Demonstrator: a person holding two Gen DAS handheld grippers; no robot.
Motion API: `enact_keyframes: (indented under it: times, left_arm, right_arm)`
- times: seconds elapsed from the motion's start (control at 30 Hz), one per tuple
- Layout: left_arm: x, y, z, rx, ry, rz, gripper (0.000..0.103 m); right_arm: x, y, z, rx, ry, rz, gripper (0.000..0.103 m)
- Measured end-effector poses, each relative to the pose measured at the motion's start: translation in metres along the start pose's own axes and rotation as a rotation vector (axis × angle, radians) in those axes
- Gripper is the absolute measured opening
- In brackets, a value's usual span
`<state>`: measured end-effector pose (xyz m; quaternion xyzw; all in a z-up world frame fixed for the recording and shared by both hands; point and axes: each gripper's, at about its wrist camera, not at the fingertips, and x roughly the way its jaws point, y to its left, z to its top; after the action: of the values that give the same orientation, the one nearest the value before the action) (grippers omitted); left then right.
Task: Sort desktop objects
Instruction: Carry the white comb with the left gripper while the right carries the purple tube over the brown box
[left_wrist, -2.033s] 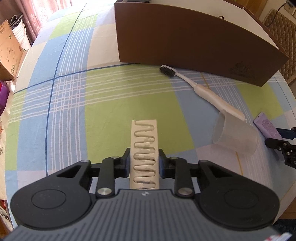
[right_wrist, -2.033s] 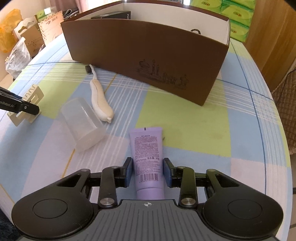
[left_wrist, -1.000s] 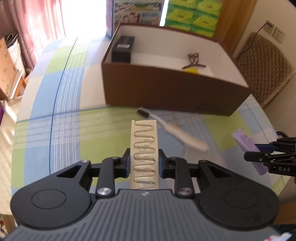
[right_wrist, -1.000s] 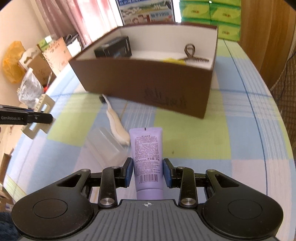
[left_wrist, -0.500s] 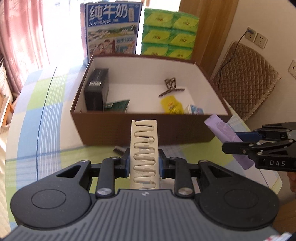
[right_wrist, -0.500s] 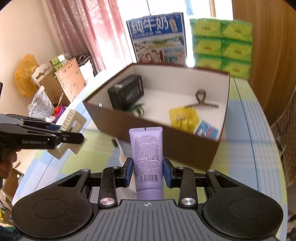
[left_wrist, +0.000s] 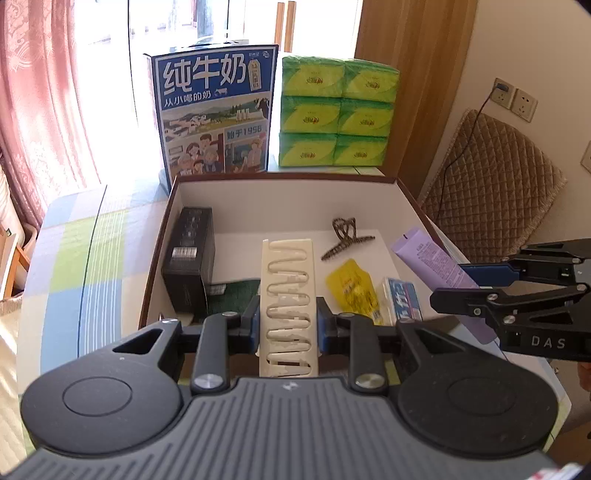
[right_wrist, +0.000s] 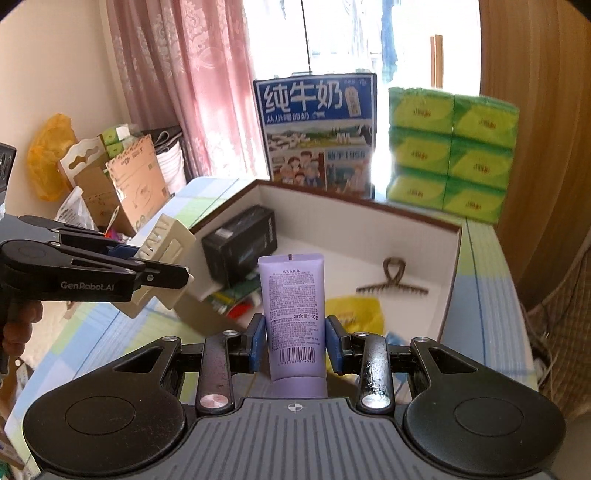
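My left gripper (left_wrist: 287, 322) is shut on a cream plastic comb-like holder (left_wrist: 287, 295), held in the air over the near left part of the brown box (left_wrist: 284, 177). My right gripper (right_wrist: 295, 341) is shut on a purple tube (right_wrist: 291, 306) marked ASAKA, raised over the box's near right side. The tube (left_wrist: 432, 266) also shows at the right of the left wrist view, and the cream holder (right_wrist: 162, 240) at the left of the right wrist view. Inside the box lie a black carton (left_wrist: 190, 254), a hair claw (left_wrist: 345, 240), a yellow sachet (left_wrist: 351, 284) and a small blue pack (left_wrist: 402, 299).
A blue milk carton box (left_wrist: 214, 114) and stacked green tissue packs (left_wrist: 336, 110) stand behind the brown box. A padded chair (left_wrist: 491, 199) is at the right. Cardboard pieces and bags (right_wrist: 110, 177) sit to the left past the checked tablecloth (left_wrist: 74, 258). A hand (right_wrist: 18, 325) grips the left tool.
Both grippers rose from the tablecloth with the holder and the tube and moved forward over the box. The toothbrush and clear cup have dropped out of sight.
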<state>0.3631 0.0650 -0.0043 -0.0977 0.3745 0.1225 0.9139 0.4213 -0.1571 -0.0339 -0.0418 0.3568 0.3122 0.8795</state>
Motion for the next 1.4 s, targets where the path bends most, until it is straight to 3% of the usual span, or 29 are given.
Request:
enact_keyframes:
  times: [0.37, 0.77, 1.2, 1.4]
  left_arm:
    - [0.046, 0.011, 0.045, 0.026, 0.005, 0.026, 0.023]
    - [0.124, 0.031, 0.075, -0.001, 0.108, 0.05, 0.023]
    - [0.207, 0.032, 0.083, 0.043, 0.242, 0.095, 0.023]
    - [0.218, 0.029, 0.082, 0.077, 0.245, 0.099, 0.023]
  right_arm:
    - [0.045, -0.024, 0.037, -0.03, 0.02, -0.035, 0.032]
    - [0.11, -0.056, 0.055, 0.009, 0.103, -0.07, 0.032]
    - [0.172, -0.077, 0.058, 0.047, 0.202, -0.094, 0.032]
    - [0.183, -0.084, 0.057, 0.055, 0.224, -0.099, 0.032]
